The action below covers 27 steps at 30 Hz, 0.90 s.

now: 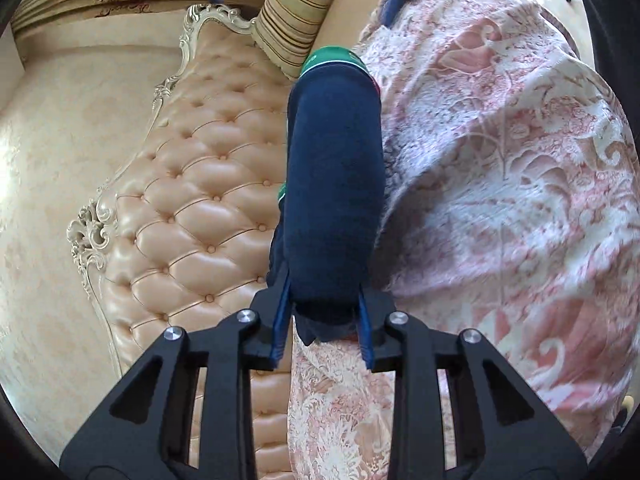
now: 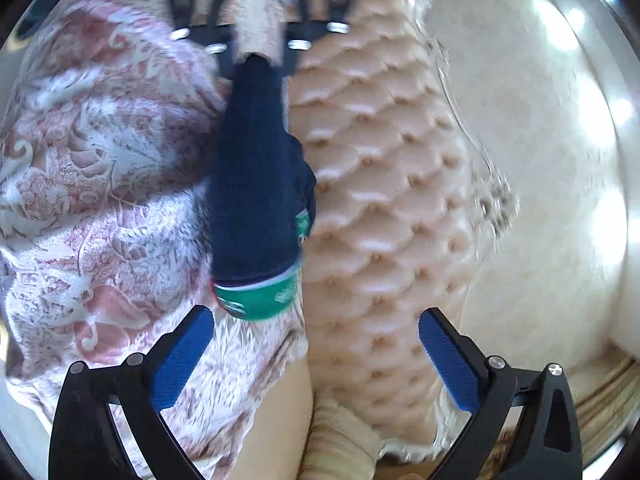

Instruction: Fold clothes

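Note:
A folded navy garment with a green and white band at its far end hangs stretched out over the bed. My left gripper is shut on its near end, with the blue pads pressing the bunched cloth from both sides. In the right wrist view the same garment runs away from the camera, its green band nearest. My right gripper stands wide open just short of that band, with nothing between its pads. The left gripper shows at the top, holding the far end.
A pink and white floral bedspread covers the bed on one side. A tufted peach headboard with a carved white frame stands on the other. A striped bolster cushion leans by the headboard, against a cream wall.

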Available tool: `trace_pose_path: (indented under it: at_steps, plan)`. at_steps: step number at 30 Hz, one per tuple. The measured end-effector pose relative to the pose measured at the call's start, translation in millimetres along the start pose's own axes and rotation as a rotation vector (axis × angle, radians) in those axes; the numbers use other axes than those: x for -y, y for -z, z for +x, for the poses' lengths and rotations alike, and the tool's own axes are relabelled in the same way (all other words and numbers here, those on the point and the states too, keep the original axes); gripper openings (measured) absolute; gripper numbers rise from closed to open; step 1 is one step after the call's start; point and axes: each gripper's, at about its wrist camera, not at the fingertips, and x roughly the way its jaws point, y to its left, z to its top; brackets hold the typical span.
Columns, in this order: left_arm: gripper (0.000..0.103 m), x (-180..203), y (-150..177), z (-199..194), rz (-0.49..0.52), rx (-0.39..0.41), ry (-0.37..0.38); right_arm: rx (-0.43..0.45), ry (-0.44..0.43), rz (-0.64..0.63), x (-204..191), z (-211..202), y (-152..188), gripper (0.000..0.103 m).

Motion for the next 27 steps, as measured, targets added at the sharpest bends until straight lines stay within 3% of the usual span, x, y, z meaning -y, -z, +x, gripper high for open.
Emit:
trace_pose_path:
  at_steps: [7,12,13,15,17,21,27]
  plan:
    - [0.032,-4,8,-5,-0.013,0.011,0.0,0.064,-0.066,-0.173,-29,42,-3,0.103]
    - [0.031,-3,13,-7,-0.003,0.015,-0.003,0.09,-0.073,-0.176,-34,65,-3,0.102]
    - [0.031,-3,14,-7,-0.002,0.012,-0.004,0.096,-0.076,-0.172,-32,68,-5,0.099]
    - [0.03,-6,15,-6,-0.004,0.003,-0.006,0.095,-0.097,-0.149,-24,76,-8,0.051]
    - [0.03,-15,17,-6,-0.013,-0.002,-0.016,0.088,-0.088,-0.123,-14,80,-12,0.043]
    - [0.029,-45,19,-6,0.005,0.002,-0.043,0.075,-0.058,-0.096,13,82,-20,0.041]
    - [0.028,-139,21,-6,0.076,-0.003,-0.15,0.052,0.0,-0.062,91,94,-33,0.041]
